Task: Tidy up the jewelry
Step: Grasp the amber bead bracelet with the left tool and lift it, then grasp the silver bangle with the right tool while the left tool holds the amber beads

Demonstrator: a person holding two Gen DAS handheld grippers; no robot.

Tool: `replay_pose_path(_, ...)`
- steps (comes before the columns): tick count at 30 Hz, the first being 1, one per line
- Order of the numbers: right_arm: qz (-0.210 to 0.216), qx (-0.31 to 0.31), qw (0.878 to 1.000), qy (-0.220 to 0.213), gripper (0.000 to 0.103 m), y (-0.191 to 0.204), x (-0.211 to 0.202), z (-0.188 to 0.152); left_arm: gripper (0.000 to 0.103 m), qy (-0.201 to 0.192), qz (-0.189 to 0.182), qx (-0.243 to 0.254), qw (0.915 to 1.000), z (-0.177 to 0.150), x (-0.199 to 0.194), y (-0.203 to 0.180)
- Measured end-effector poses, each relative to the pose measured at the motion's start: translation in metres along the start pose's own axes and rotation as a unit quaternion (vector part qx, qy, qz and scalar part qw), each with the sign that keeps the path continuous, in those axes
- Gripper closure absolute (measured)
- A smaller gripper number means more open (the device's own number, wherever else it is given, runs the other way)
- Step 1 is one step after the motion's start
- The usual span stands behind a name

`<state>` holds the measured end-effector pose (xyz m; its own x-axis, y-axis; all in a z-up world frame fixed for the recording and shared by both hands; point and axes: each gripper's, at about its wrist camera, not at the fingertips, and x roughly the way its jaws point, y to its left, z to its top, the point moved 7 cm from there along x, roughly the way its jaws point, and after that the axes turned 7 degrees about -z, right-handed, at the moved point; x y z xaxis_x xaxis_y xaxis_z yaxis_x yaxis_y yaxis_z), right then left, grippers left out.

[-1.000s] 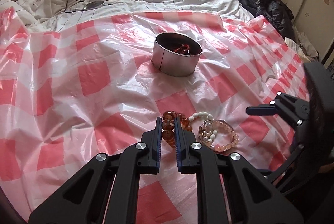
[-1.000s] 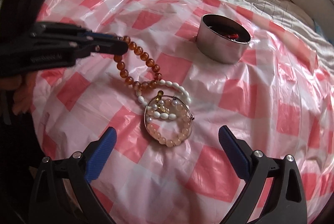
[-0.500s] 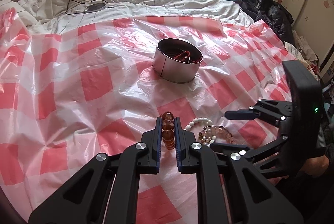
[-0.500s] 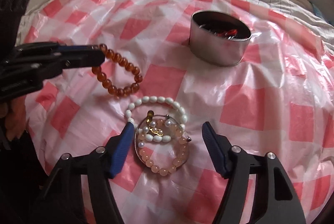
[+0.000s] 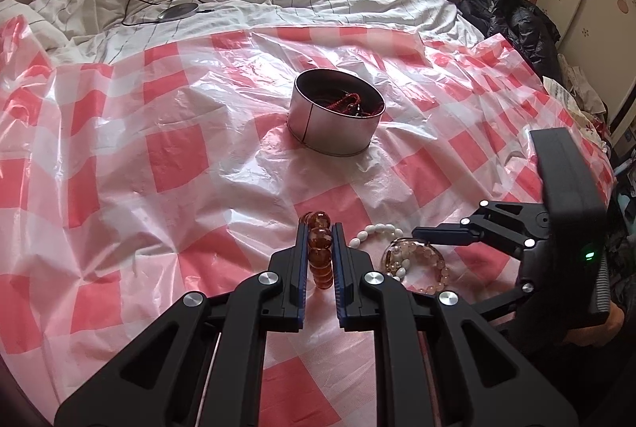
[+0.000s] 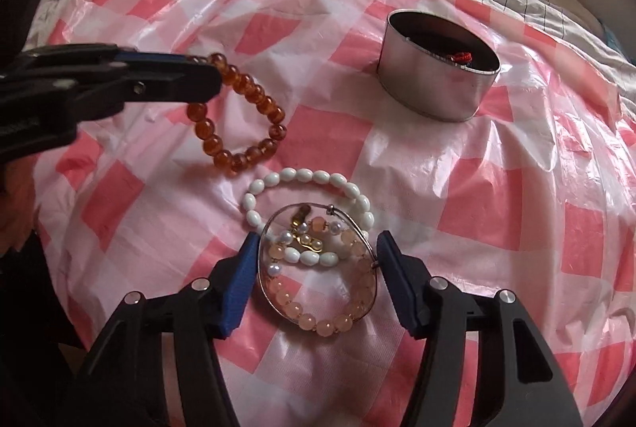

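The thin silver wire bangle [image 6: 318, 270], ringing a pale pink bead bracelet [image 6: 342, 319] and overlapping a white oval-bead bracelet [image 6: 306, 174], lies low in the right wrist view's centre. The right gripper [image 6: 314, 268] has just been closing around it, blue pads touching its sides. At upper left the left gripper [image 5: 320, 260] is clenched on the amber glass-bead bracelet [image 6: 246, 109], lifted clear. The round metal tin [image 6: 433, 89] waits upper right. The springy wire could pop free, or snag the white beads.
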<state>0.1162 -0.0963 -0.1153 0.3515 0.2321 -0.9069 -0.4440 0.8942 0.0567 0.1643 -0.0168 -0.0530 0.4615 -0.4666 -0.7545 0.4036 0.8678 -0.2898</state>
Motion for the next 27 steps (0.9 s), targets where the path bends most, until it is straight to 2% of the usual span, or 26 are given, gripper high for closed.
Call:
replay_pose_path(5,0.04,0.026,0.998,-0.042,0.044,-0.003,-0.03,0.012,0.093,-0.001,0.0,-0.001,1.0,0.001,0.0,0.001)
replay_pose_path(8,0.023,0.043,0.997,-0.053,0.044,-0.017,-0.039,0.017,0.093,-0.001,-0.002,-0.001,1.0,0.001,0.0,0.0)
replay_pose_path(13,-0.043,0.069,0.997,-0.016,0.043,-0.051,-0.019,0.008,0.093,0.002,-0.003,-0.001,1.0,0.001,0.002,0.0)
replay_pose_path(15,-0.046,0.081,0.996,0.01,0.039,-0.061,-0.006,0.0,0.093,0.008,0.003,-0.004,1.0,0.0,0.004,0.003)
replay_pose_path(17,-0.027,0.114,0.993,0.013,0.038,-0.073,-0.004,-0.004,0.093,0.015,0.013,-0.01,0.9998,-0.002,0.006,0.009)
replay_pose_path(19,0.004,0.158,0.987,-0.005,0.037,-0.086,-0.012,-0.002,0.093,0.021,0.019,-0.019,0.9994,-0.005,0.008,0.017)
replay_pose_path(22,0.025,0.214,0.976,-0.024,0.037,-0.11,-0.023,-0.002,0.093,0.029,0.018,-0.039,0.9987,-0.009,0.011,0.03)
replay_pose_path(24,0.038,0.229,0.972,-0.023,0.037,-0.117,-0.023,-0.004,0.093,0.033,0.009,-0.05,0.9981,-0.011,0.013,0.035)
replay_pose_path(27,0.047,0.213,0.976,-0.011,0.04,-0.109,-0.017,-0.005,0.093,0.035,-0.003,-0.066,0.9972,-0.013,0.016,0.039)
